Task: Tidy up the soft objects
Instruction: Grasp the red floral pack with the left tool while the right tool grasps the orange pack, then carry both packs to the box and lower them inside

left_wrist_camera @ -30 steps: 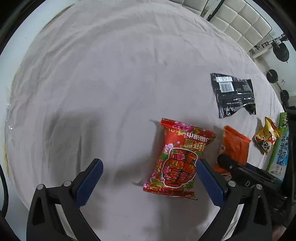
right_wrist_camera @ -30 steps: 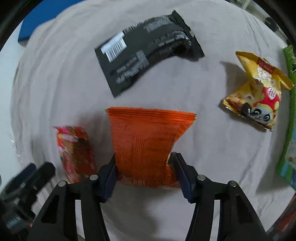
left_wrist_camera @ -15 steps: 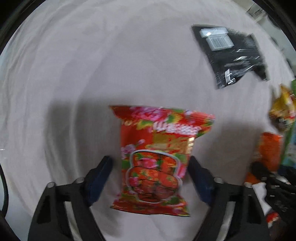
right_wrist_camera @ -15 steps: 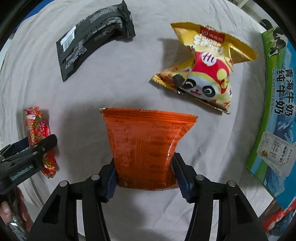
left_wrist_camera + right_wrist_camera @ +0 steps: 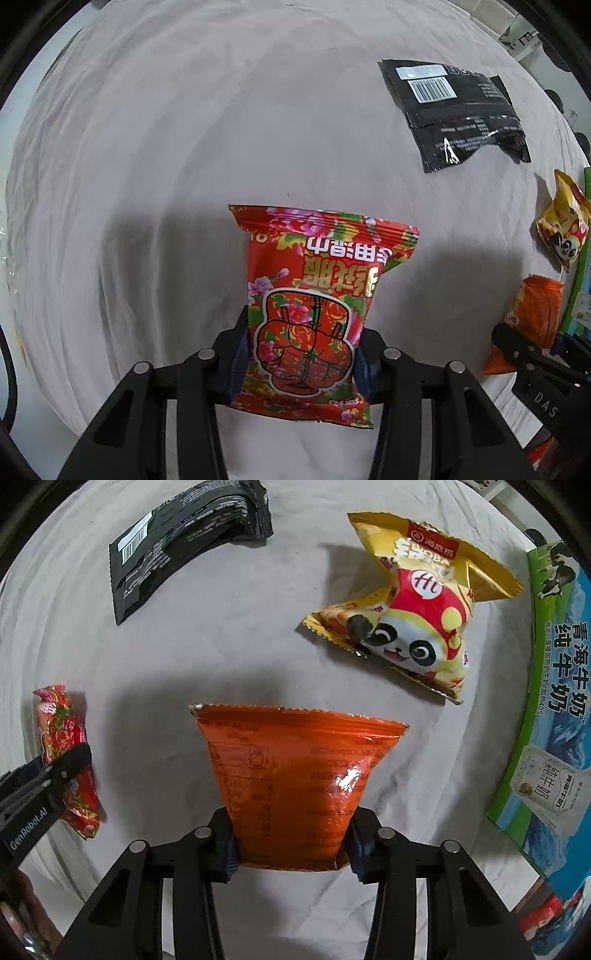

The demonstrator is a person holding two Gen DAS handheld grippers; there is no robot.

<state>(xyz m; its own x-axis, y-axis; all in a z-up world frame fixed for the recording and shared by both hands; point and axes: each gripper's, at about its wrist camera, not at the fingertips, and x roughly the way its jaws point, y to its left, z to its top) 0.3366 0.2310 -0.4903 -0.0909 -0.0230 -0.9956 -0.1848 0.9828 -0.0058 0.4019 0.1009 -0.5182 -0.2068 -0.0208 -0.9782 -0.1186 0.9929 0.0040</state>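
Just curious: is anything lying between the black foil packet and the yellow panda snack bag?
Nothing: in the right wrist view, only bare grey cloth separates the black foil packet from the yellow panda snack bag.

Your red packet (image 5: 310, 306) shows pink and green flowers with white lettering. Right of it on the pale grey sheet (image 5: 184, 147), your other packet (image 5: 295, 786) is plain glossy orange; beyond that, a black pouch (image 5: 184, 542) with white barcode, and a gold panda-print bag (image 5: 413, 602).
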